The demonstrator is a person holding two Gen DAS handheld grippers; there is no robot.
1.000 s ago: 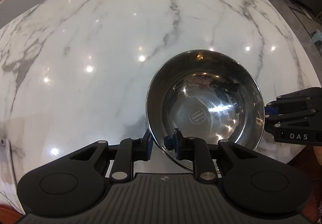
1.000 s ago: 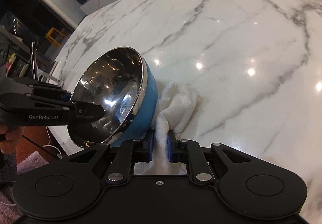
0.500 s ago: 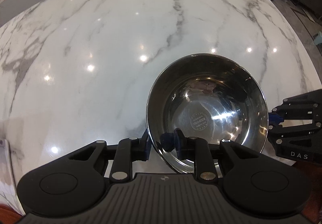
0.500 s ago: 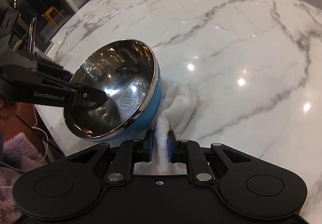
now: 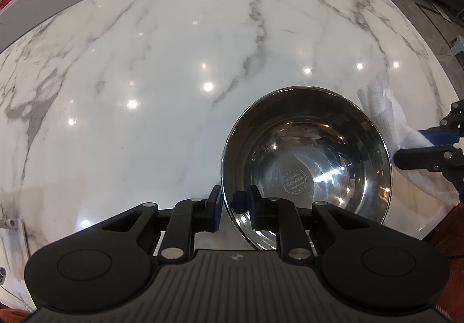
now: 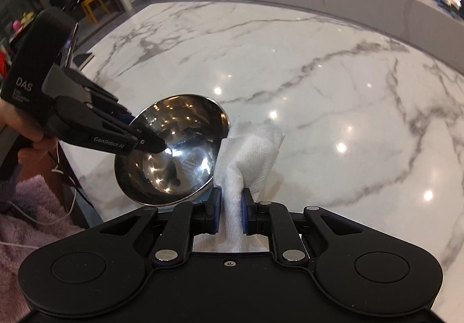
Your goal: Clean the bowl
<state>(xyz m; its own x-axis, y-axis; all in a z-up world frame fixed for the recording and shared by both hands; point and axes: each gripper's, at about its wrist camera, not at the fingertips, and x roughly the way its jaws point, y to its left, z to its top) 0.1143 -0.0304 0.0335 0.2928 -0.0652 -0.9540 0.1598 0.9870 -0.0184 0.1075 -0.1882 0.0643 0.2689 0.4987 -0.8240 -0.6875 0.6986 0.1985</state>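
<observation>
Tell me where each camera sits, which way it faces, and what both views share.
Left wrist: on the left gripper, looking forward along its fingers, which are shut on the bowl rim, over the marble table; the right gripper shows at the right edge.
Right wrist: on the right gripper, looking along fingers shut on the towel; the left gripper and hand show at left.
Shared: bowl, towel, table, the other gripper.

Both grippers are built of matte black plastic with silver screws and blue finger pads [image 6: 215,208]. White "DAS" and "GenRobot.AI" lettering is seen on the left gripper [image 6: 162,146]. Bare skin is visible on the left hand [image 6: 27,131].
</observation>
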